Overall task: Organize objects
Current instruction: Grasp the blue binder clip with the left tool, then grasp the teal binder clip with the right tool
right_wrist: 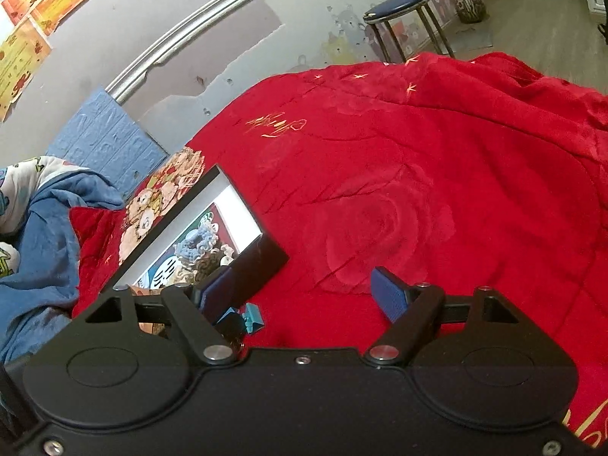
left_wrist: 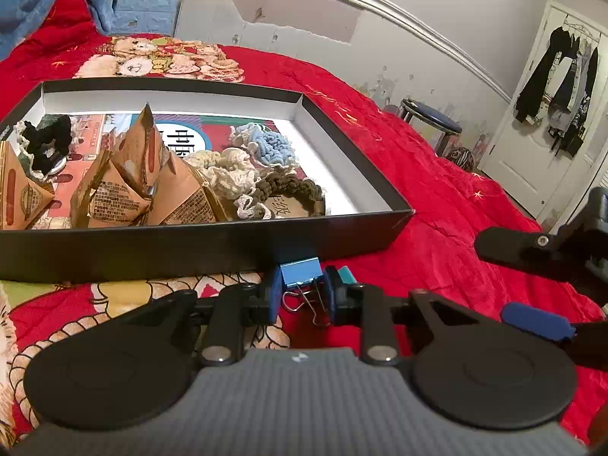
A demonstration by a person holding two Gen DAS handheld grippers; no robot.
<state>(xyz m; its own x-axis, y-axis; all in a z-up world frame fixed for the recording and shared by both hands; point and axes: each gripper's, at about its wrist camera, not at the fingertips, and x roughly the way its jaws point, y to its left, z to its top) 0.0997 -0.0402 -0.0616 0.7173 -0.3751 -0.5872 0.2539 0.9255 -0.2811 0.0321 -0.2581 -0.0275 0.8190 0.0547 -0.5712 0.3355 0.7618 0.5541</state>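
left tongs clamp blue binder clip, wire handles toward camera.

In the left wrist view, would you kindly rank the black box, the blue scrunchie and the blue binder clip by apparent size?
1. Black box, by far the largest.
2. Blue scrunchie.
3. Blue binder clip, which sits nearer the camera, so it is truly smaller.

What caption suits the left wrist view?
Left hand-held gripper closed around a blue metal binder clip beside a black cardboard box.
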